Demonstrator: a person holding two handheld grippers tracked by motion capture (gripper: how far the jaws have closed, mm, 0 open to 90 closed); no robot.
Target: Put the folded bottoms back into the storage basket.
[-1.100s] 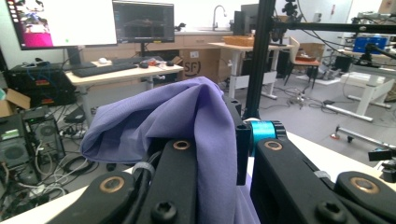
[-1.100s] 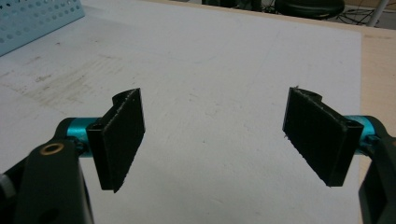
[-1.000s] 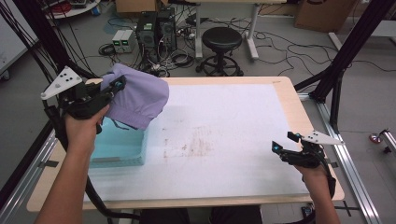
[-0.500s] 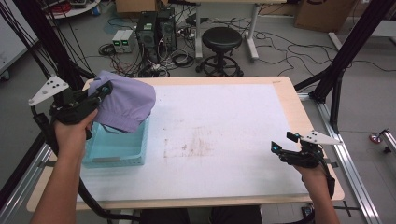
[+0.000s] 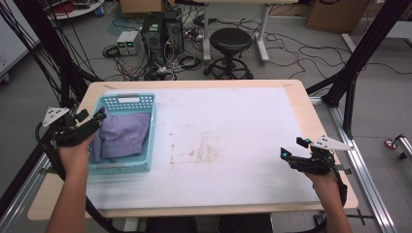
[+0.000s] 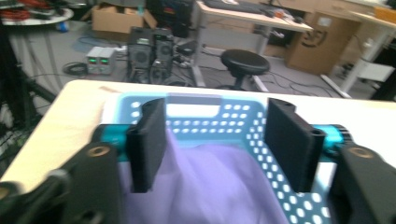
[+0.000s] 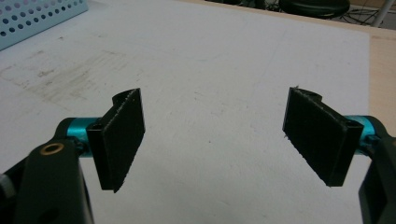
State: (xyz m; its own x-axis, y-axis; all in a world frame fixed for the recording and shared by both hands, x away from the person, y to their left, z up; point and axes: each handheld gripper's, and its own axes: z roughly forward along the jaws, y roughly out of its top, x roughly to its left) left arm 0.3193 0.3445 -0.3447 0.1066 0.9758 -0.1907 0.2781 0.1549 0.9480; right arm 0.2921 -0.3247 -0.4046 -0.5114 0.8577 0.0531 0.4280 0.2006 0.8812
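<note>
Left gripper (image 5: pixel 99 118) hangs at the basket's (image 5: pixel 127 102) left rim, its jaws just opened and spread clear of the purple cloth (image 5: pixel 121 138) lying inside. Right gripper (image 5: pixel 291 148), spread, hovers over the table's (image 5: pixel 233 141) near right.

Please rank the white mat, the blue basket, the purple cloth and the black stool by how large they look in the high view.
1. white mat, by far the largest.
2. blue basket.
3. purple cloth, lying inside the basket.
4. black stool; it stands farther from the camera, so its true size against the cloth is unsure.
</note>
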